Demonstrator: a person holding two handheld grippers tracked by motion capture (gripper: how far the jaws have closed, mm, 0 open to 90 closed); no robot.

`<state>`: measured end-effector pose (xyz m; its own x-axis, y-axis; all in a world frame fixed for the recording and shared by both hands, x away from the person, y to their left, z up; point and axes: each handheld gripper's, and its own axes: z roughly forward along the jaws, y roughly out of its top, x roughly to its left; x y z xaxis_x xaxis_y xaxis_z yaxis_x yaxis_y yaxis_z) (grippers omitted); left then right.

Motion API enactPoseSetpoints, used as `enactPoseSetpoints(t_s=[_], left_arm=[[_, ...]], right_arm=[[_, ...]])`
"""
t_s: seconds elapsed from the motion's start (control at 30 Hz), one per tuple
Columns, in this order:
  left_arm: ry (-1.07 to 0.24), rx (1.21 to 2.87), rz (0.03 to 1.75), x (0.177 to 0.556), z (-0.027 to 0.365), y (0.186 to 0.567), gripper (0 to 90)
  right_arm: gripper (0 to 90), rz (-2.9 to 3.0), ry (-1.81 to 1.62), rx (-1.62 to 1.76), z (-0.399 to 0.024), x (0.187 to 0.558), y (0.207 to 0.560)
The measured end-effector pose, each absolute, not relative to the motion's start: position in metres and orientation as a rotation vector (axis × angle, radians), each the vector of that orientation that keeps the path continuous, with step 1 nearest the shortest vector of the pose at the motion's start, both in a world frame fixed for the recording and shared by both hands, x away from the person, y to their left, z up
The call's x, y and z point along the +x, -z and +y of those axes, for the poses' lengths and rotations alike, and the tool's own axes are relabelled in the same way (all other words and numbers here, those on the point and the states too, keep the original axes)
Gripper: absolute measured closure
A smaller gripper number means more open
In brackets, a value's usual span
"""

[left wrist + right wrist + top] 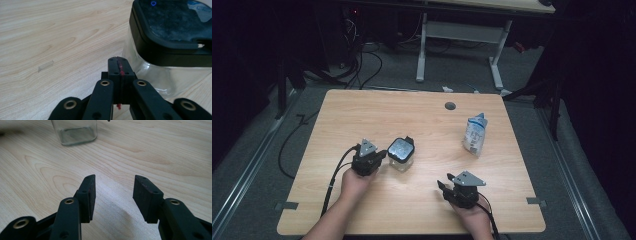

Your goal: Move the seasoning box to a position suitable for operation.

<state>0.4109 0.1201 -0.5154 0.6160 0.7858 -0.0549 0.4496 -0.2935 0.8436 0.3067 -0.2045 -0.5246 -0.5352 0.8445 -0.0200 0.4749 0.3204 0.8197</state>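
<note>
A light wooden desk (362, 110) stands on grey carpet (257, 135) in a dark room. The left gripper (381, 156), jaws pressed together, sits beside the black-lidded glass jar (400, 151); the right gripper (443, 188) has its jaws spread, empty.

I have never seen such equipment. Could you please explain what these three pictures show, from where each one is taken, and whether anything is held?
A person sits at a wooden table holding a hand-operated gripper in each hand. The high view looks down from above; the other two come from cameras riding on the grippers. The left gripper has its jaws shut on nothing, beside a glass jar with a black lid. The right gripper is open and empty. A crumpled white packet stands farther right.
</note>
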Motion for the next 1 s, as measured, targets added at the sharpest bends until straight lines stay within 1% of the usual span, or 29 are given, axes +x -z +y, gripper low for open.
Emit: enactPoseSetpoints(t_s=[0.43,1.0], left_arm=[[-0.460,1.944,0.946,0.405,0.118,0.514,90.0],[-0.440,1.941,0.857,0.374,0.105,0.510,90.0]], right_arm=[[54.1,2.140,-1.092,1.163,-0.204,0.306,0.526],[53.5,2.143,-1.079,1.155,-0.203,0.306,0.528]])
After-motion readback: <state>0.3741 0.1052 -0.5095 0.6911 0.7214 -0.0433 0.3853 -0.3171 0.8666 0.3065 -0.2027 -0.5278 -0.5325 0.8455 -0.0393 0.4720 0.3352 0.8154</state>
